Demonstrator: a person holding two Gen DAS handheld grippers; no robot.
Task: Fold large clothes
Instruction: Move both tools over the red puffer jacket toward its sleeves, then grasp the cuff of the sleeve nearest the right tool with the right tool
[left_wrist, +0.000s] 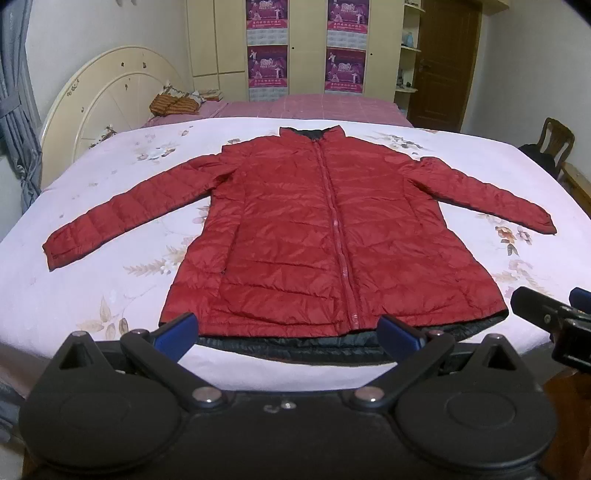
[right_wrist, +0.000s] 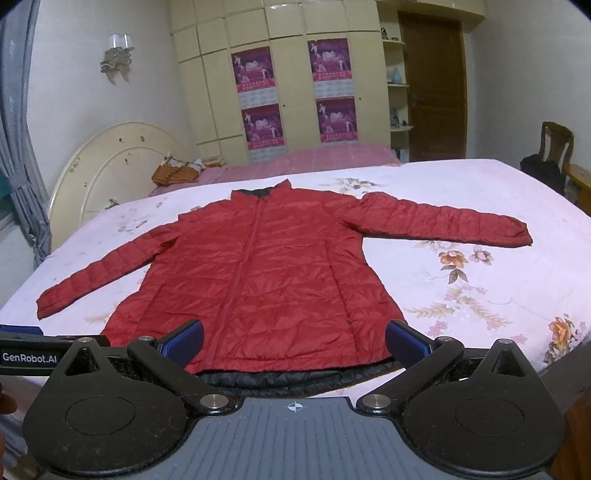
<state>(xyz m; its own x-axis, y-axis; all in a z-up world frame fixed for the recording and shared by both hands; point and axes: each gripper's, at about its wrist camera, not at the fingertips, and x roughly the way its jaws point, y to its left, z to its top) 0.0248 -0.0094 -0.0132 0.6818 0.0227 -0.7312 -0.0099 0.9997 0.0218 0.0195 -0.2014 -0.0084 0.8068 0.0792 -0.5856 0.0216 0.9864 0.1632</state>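
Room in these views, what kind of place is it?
A home bedroom, most likely: a bed with a rounded headboard, tall wardrobes behind it, and a red jacket spread flat on the bed.

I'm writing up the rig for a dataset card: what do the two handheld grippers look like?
Both match: a black body with two rounded, disc-embossed lobes, black linkage arms on silver pivot pins, and blue-padded fingers. The left gripper has an all-black base. The right gripper shows a grey ribbed plate with a white crosshair mark. A white "GenRobot.AI" label sits on the left gripper's side, seen in the right wrist view.
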